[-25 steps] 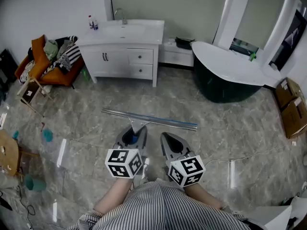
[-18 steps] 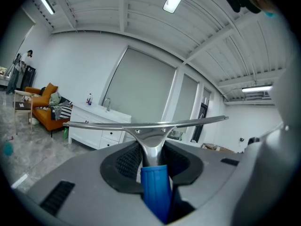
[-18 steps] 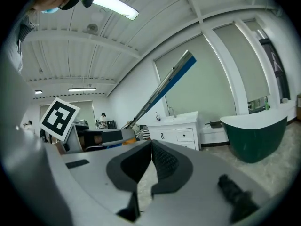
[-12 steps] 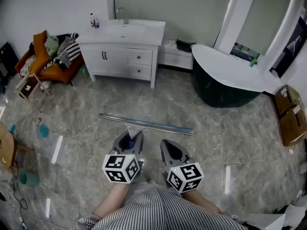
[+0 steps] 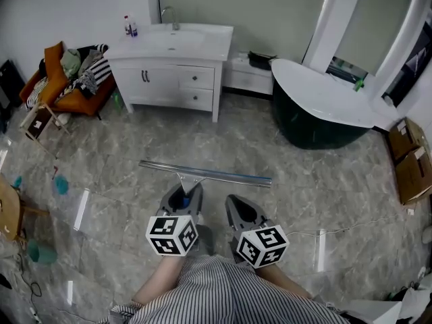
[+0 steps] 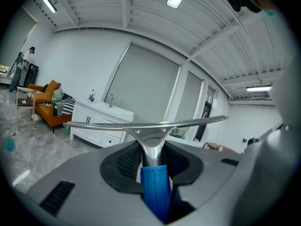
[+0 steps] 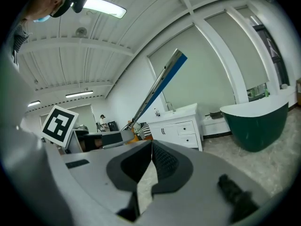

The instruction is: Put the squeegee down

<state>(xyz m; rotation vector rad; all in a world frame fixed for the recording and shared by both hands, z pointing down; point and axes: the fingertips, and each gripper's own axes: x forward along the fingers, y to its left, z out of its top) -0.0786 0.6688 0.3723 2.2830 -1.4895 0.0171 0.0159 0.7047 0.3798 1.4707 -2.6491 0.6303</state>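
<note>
L gripper [image 5: 184, 192] [image 6: 151, 147] is pinching the blue grip of the long silver metal squeegee [image 5: 216, 175] [image 6: 146, 125], pads pressing on both sides of the handle. The squeegee's blade is sticking out ahead of the jaws, lying crosswise & roughly level. It's hanging over the grey marble-tile floor [image 5: 324, 181], not resting on it. R gripper [image 5: 237, 202] [image 7: 151, 146] is hovering just beside L, jaws pressed together at the tips w/ nothing btwn them. The blade is showing in its view as a slanted bar w/ a blue edge. Both grippers are sitting in front of the person's striped shirt [image 5: 229, 292]. Well beyond the blade are standing a white vanity cabinet w/ sink [image 5: 172, 66], a dark green tub w/ white rim [image 5: 310, 130] & an orange chair piled w/ clothes [image 5: 77, 106].
</note>
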